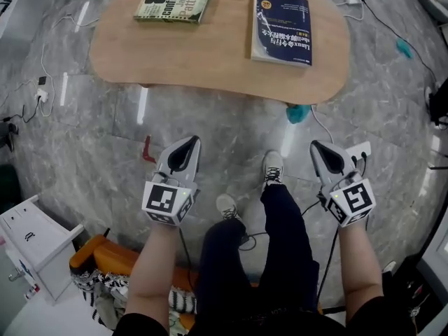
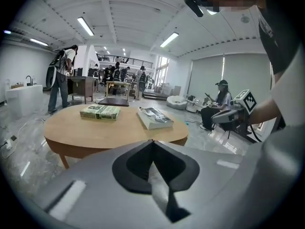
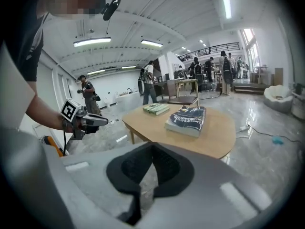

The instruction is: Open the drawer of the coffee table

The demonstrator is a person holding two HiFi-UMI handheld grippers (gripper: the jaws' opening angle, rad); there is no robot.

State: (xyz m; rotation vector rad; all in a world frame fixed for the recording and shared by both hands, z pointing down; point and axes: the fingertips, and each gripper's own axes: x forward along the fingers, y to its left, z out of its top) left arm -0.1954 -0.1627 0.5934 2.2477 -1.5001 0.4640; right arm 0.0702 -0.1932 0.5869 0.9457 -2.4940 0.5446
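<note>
Sitting ahead of the person, the light wooden bench [image 1: 210,58] is running its long axis left to right in the head view, with its curved near edge facing the grippers. The drawer front is not showing in any view. A green book [image 1: 173,2] and a blue book [image 1: 281,26] are lying flat on top, apart. The left gripper [image 1: 192,141] and right gripper [image 1: 315,145] are hovering over the grey floor [image 1: 91,131] short of the bench, fingers pressed together on nothing. A teal object [image 1: 297,113] is lying by the near edge.
</note>
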